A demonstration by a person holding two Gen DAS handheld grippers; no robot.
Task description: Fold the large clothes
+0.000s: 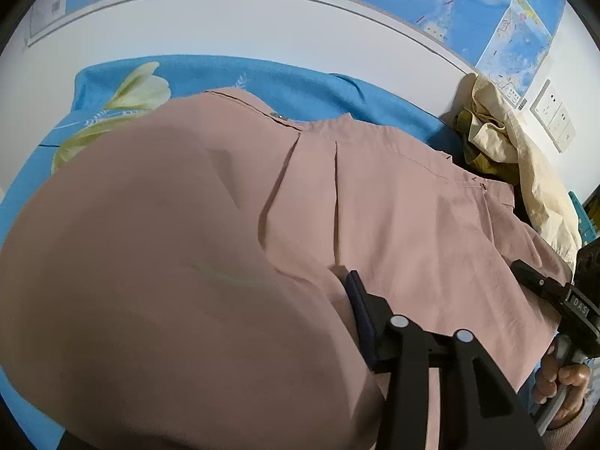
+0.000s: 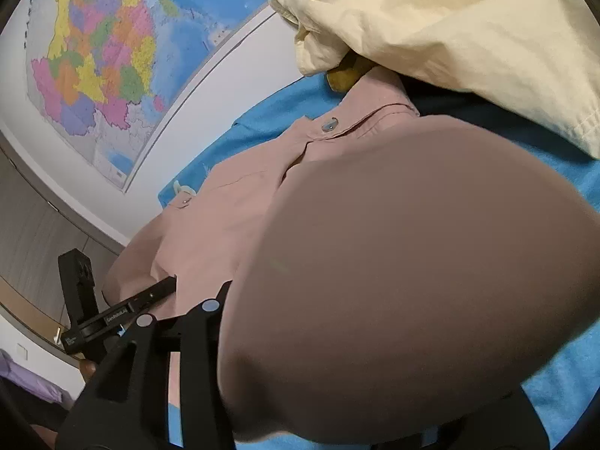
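Folding looks barely begun: the dusty-pink shirt [image 1: 393, 202] lies spread on the blue floral bedsheet [image 1: 262, 75], its collar and buttons toward the wall, while its near hem bulges up in front of both wrist cameras. The left hand-held gripper [image 1: 360, 318] appears clamped on that lifted edge, fabric draped over one finger and hiding the other. The right hand-held gripper [image 2: 225, 300] likewise seems to pinch the hem, though cloth covers its far finger, so the grip is judged rather than plainly seen. A cream garment [image 2: 468, 45] sits bunched beside the collar, unfolded. Carrying the hem toward the collar and any later folds appear still to do.
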